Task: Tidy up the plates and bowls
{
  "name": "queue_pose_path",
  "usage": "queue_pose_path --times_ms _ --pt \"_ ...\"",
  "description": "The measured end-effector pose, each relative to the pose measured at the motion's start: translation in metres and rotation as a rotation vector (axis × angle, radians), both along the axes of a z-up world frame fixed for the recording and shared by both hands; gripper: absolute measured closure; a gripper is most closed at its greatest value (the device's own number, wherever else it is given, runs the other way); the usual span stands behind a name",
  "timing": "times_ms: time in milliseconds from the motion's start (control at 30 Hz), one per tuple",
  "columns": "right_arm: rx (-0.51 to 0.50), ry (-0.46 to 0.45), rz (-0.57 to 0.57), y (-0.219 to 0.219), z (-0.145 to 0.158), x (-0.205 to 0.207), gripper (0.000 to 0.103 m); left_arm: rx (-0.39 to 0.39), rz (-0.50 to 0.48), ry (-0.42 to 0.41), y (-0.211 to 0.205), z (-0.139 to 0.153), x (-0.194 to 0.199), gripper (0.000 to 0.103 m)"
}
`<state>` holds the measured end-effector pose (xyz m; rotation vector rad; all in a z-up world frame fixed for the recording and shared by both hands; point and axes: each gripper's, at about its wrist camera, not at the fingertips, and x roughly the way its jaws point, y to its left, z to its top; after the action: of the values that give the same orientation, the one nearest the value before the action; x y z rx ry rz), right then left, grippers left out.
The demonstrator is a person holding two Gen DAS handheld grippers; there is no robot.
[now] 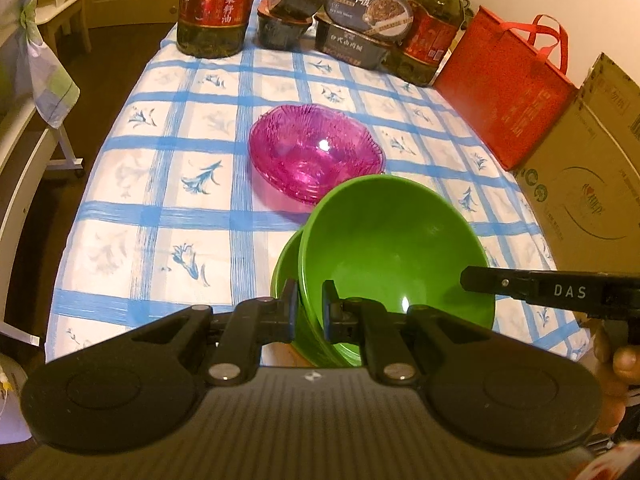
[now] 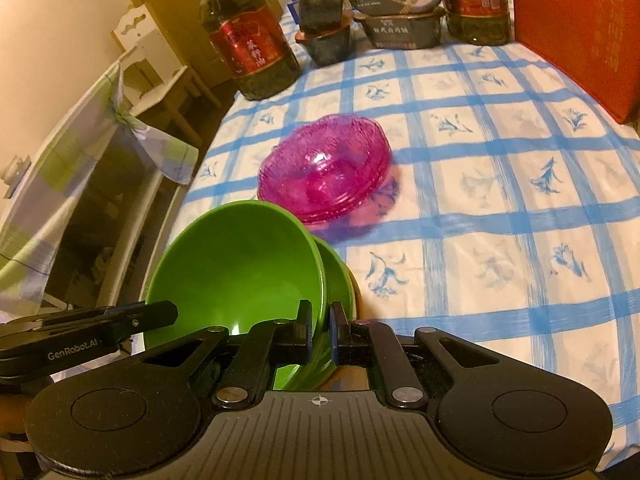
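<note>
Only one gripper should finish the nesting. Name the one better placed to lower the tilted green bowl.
Right, marginally. Both grippers clamp the tilted green bowl by its rim, but the right gripper closes tighter on it; the left gripper shows a wider gap.

Glossy green plastic bowl (image 1: 396, 248), ribbed translucent pink bowls (image 1: 316, 152), matt tablecloth (image 1: 180, 208)

Nested bowls (image 1: 396, 240) sit at the worktop's (image 1: 168, 184) near edge. Stacked glass dishes (image 1: 316, 152) lie just behind them, apart. Oil bottles (image 1: 216, 8) and food containers (image 1: 360, 28) line the far edge. A bag (image 1: 504, 92) and carton (image 1: 592, 168) stand along the right side.
</note>
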<state>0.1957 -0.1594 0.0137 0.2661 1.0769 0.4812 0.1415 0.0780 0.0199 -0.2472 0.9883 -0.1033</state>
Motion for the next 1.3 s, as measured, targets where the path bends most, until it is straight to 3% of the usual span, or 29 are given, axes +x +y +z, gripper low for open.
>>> queue_pose_path --times_ms 400,1300 --pt "-0.028 0.023 0.003 0.008 -0.019 0.007 0.095 0.038 0.002 0.014 -0.002 -0.017 0.009 0.093" --pt "-0.105 -0.011 0.038 0.021 -0.030 0.014 0.094 0.033 -0.001 0.049 0.000 -0.038 0.017 0.093"
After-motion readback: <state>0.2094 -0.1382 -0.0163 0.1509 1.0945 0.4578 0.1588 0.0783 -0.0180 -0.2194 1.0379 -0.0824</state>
